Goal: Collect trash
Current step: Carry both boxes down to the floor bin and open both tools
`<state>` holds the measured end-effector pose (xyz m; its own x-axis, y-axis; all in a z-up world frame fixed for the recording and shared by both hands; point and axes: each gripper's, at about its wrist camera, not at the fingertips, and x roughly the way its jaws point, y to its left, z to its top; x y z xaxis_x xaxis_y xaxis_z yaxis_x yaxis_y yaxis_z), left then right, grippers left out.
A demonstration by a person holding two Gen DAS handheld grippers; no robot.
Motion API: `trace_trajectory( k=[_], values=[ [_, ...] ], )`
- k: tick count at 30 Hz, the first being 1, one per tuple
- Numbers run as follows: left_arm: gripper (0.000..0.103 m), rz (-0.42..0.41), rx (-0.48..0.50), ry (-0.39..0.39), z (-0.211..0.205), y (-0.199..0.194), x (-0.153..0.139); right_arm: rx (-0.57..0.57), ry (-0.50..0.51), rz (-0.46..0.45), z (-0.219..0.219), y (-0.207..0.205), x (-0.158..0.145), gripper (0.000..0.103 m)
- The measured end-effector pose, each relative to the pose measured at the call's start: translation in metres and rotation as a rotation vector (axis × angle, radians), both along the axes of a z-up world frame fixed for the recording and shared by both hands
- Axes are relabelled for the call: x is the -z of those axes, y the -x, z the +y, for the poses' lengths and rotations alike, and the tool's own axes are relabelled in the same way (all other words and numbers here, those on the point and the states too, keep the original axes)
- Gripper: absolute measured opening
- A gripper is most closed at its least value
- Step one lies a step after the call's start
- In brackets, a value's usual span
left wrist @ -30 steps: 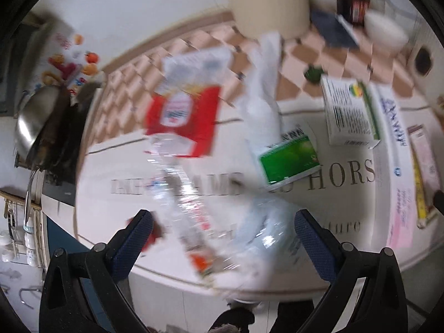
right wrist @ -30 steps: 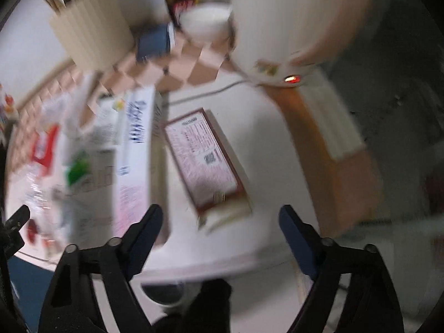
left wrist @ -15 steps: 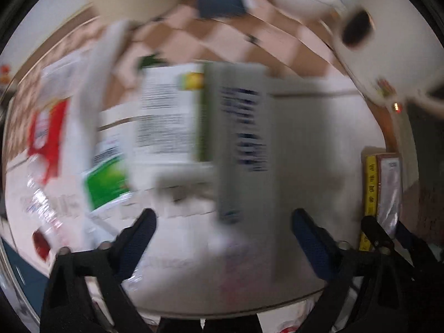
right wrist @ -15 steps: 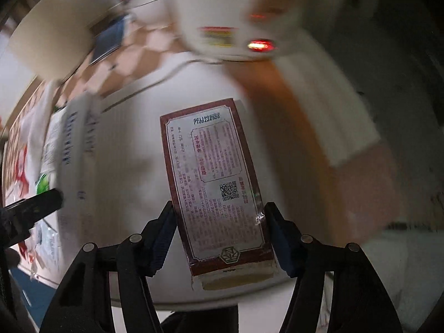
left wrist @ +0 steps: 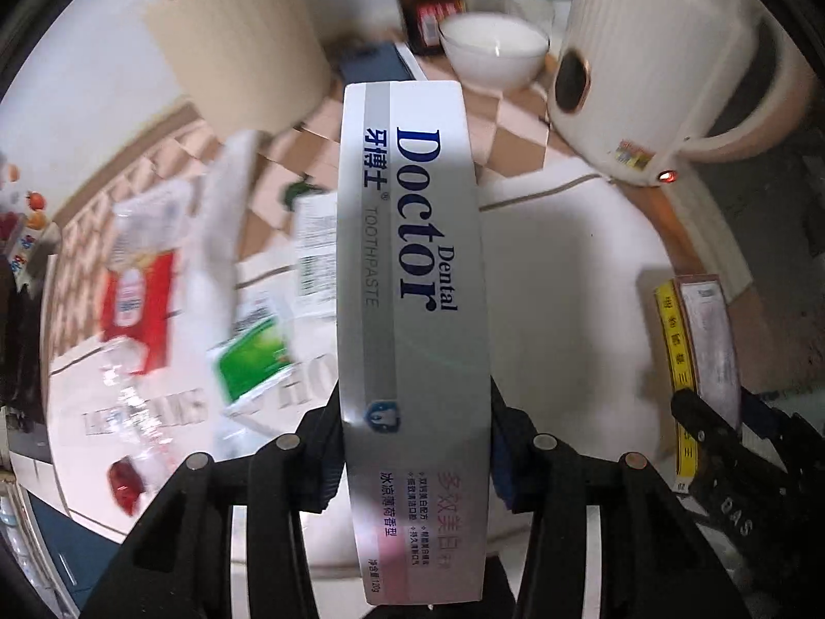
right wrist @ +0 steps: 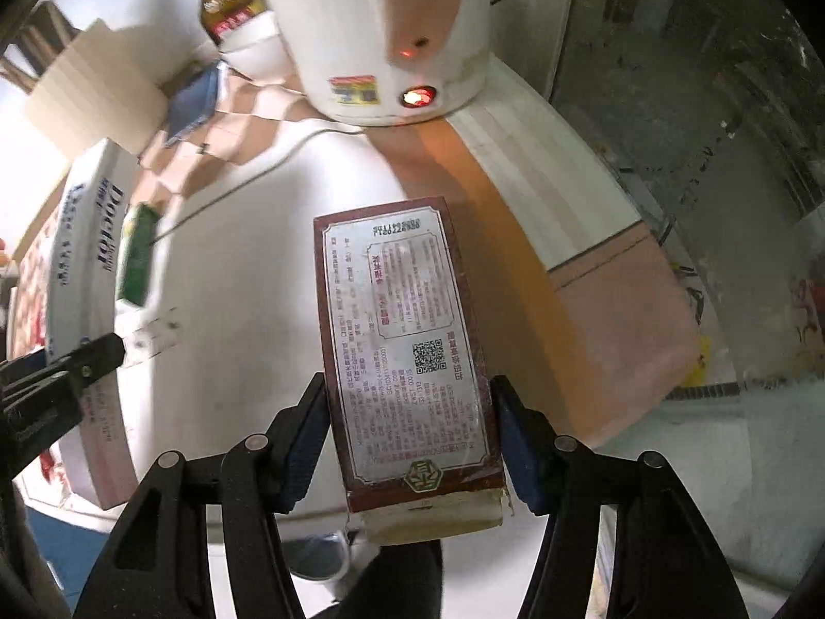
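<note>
My left gripper (left wrist: 415,456) is shut on a long white "Dental Doctor" toothpaste box (left wrist: 412,278) and holds it above the round white table (left wrist: 567,278). My right gripper (right wrist: 410,438) is shut on a dark red box (right wrist: 402,340) with a white label and QR code, at the table's near edge. The toothpaste box also shows in the right wrist view (right wrist: 87,258), and the red box in the left wrist view (left wrist: 696,351). A green-and-white packet (left wrist: 252,361), a red-and-white packet (left wrist: 136,304), a white printed box (left wrist: 314,253) and a crumpled clear bottle (left wrist: 129,412) lie on the table's left.
A white electric kettle (left wrist: 655,67) with a lit red lamp stands at the back right. A white bowl (left wrist: 495,51), a brown bottle (left wrist: 430,0) and a beige ribbed holder (left wrist: 242,51) stand at the back. A grey wall (right wrist: 696,103) is to the right.
My left gripper swung right from the bottle to the toothpaste box and closed on it. My right gripper moved onto the red box and closed on it.
</note>
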<state>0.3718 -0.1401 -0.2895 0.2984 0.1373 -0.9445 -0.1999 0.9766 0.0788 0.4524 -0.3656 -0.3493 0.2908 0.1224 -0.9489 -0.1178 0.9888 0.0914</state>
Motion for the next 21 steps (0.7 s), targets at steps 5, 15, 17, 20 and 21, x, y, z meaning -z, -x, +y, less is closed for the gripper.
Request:
trace_trajectory(
  k=[5, 15, 17, 20, 21],
  values=[
    [0.042, -0.075, -0.014, -0.052, 0.039, 0.082, -0.031, -0.017, -0.052, -0.057, 0.021, 0.056, -0.033, 0.062],
    [0.042, 0.071, -0.114, 0.008, 0.117, 0.292, 0.0, -0.076, -0.121, 0.003, 0.109, 0.231, -0.015, 0.062],
    [0.042, 0.139, -0.131, 0.054, 0.123, 0.322, 0.024, -0.09, -0.119, 0.071, 0.122, 0.264, 0.013, 0.062],
    [0.042, 0.278, -0.156, 0.159, 0.129, 0.353, 0.085, -0.116, -0.09, 0.17, 0.132, 0.306, 0.06, 0.062],
    [0.042, 0.334, -0.161, 0.212, 0.13, 0.359, 0.116, -0.126, -0.077, 0.209, 0.134, 0.32, 0.079, 0.062]
  ],
)
